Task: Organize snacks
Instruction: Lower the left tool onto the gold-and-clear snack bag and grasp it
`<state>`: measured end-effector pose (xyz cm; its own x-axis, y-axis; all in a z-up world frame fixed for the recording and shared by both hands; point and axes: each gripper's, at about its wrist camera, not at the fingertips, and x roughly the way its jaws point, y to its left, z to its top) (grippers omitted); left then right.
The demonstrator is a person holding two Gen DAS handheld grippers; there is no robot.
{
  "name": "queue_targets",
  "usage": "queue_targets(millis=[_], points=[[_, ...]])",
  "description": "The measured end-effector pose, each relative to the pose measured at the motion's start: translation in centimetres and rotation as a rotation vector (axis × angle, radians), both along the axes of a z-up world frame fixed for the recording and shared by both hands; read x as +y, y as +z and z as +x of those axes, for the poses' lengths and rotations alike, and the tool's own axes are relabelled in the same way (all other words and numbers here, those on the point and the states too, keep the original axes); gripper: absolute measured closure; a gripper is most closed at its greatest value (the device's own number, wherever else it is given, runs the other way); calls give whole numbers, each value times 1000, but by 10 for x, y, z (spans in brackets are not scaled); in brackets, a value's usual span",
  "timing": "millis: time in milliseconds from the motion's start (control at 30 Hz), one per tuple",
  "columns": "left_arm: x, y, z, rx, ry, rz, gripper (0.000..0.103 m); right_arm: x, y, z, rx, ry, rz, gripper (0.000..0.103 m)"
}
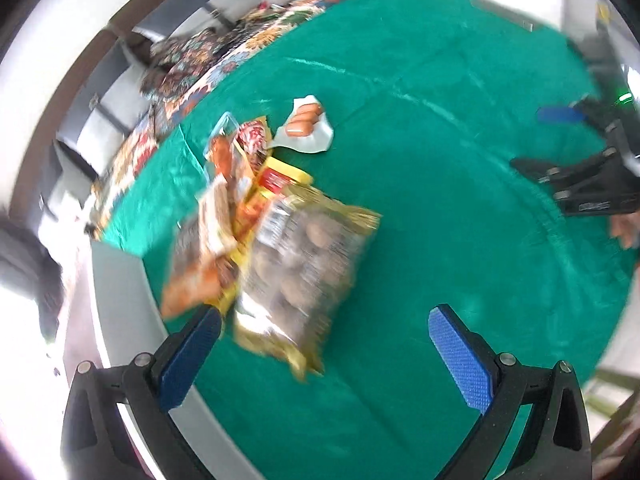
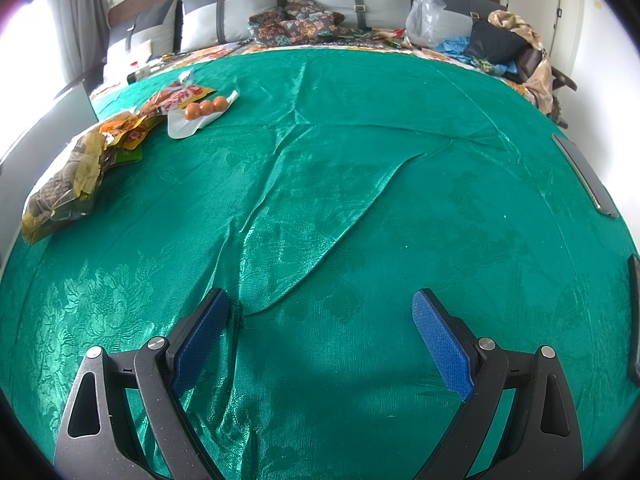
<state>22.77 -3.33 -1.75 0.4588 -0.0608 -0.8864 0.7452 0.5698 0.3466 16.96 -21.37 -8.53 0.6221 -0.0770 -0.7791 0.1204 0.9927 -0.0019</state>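
Observation:
A row of snack bags lies along the left edge of a bed covered with a green sheet (image 2: 360, 184). Nearest is a gold bag of round brown snacks (image 1: 296, 272), also in the right wrist view (image 2: 60, 188). Behind it lie orange and yellow bags (image 1: 240, 208), then a white pack with three orange balls (image 1: 306, 126), also in the right wrist view (image 2: 204, 114). My left gripper (image 1: 324, 336) is open and empty just in front of the gold bag. My right gripper (image 2: 320, 320) is open and empty over bare sheet, and shows in the left wrist view (image 1: 544, 142).
Grey pillows (image 2: 224, 16) and a patterned cushion (image 2: 296, 26) stand at the headboard. A clear plastic bag (image 2: 424, 20), blue cloth and a dark bag (image 2: 496, 46) lie at the far right. A dark flat object (image 2: 584, 176) lies on the right edge of the bed.

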Motion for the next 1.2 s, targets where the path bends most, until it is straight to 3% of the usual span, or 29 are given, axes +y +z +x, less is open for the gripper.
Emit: queue_targets(millis=[133, 367, 933, 1200], points=[[0, -5, 38, 75, 29, -39, 0, 0, 0, 0, 0, 0, 0, 8], [-1, -24, 48, 120, -6, -27, 0, 0, 0, 0, 0, 0, 0, 8], [-6, -42, 67, 96, 114, -95, 0, 0, 0, 1, -1, 0, 1, 8], [-10, -42, 63, 60, 105, -88, 0, 0, 0, 1, -1, 0, 2, 8]])
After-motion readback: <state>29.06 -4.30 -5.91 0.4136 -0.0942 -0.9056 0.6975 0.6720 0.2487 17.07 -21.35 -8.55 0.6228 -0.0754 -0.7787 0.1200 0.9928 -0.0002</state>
